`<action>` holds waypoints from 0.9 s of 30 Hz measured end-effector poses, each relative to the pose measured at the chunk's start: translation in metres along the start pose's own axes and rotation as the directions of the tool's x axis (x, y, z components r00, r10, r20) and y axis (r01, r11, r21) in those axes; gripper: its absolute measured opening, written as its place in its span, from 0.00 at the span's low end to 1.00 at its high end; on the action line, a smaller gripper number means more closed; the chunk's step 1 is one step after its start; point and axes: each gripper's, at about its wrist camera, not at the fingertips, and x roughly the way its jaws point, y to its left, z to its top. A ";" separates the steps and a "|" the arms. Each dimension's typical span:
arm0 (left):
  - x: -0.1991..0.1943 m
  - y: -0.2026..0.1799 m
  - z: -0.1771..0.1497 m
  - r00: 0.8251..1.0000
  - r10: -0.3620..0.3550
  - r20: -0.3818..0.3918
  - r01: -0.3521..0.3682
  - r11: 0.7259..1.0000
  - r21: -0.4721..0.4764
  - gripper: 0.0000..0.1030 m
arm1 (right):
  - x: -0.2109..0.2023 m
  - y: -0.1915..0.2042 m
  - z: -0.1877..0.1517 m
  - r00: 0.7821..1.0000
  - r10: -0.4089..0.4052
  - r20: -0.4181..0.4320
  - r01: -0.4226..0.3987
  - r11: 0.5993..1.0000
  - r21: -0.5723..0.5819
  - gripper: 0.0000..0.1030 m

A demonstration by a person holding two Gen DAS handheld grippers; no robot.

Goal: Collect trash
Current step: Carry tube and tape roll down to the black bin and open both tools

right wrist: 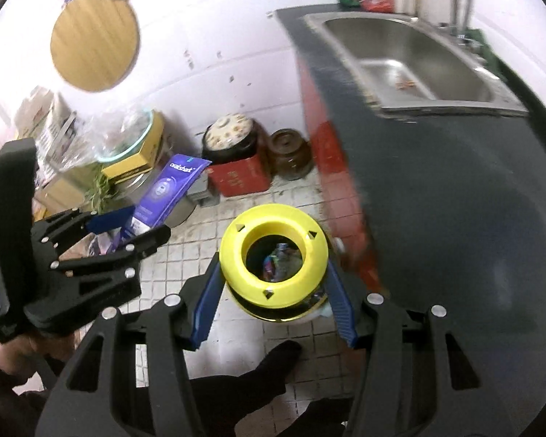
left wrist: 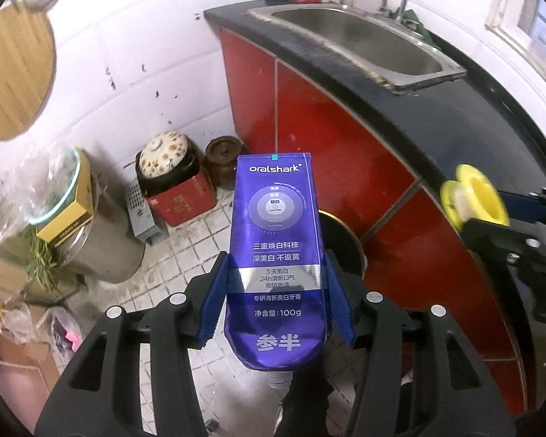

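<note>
While the left gripper (left wrist: pixel 276 291) pinches the toothpaste tube (left wrist: pixel 276 240) and the right gripper (right wrist: pixel 273 284) the yellow spool (right wrist: pixel 273 255), both are mid-carry (bin (right wrist: pixel 276 260) below); next comes releasing over it.

"oralshark", "100g" on toothpaste tube (left wrist: pixel 276 255)

White wall tiles (left wrist: pixel 134 54), marked with dark specks, are seen at the far side. A grimy tiled floor (left wrist: pixel 185 233) is laid below. To the right, red cabinet doors (left wrist: pixel 331 138) are topped by a dark counter (left wrist: pixel 466 109) with a steel sink (left wrist: pixel 360 36) set in. What may be a window (left wrist: pixel 538 22) is glimpsed far right, overexposed. A round wooden board (right wrist: pixel 94 40) is hung on the left wall
</note>
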 end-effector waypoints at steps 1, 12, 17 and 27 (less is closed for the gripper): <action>0.002 0.003 0.000 1.000 -0.001 -0.004 0.001 1.000 -0.003 0.49 | 0.008 0.002 0.004 1.000 0.005 -0.009 -0.005 1.000 -0.005 0.52; 0.023 0.009 -0.004 0.999 -0.032 -0.037 0.032 0.999 -0.011 0.49 | 0.049 0.012 0.026 0.998 0.011 -0.067 -0.013 0.999 -0.030 0.52; 0.025 0.008 0.001 0.999 -0.041 -0.035 0.041 0.999 -0.010 0.49 | 0.050 0.013 0.030 0.998 0.011 -0.067 -0.013 1.000 -0.027 0.52; 0.030 0.006 0.007 0.997 -0.057 -0.044 0.057 0.998 0.004 0.62 | 0.043 0.005 0.036 0.999 -0.002 -0.041 0.001 1.000 -0.001 0.67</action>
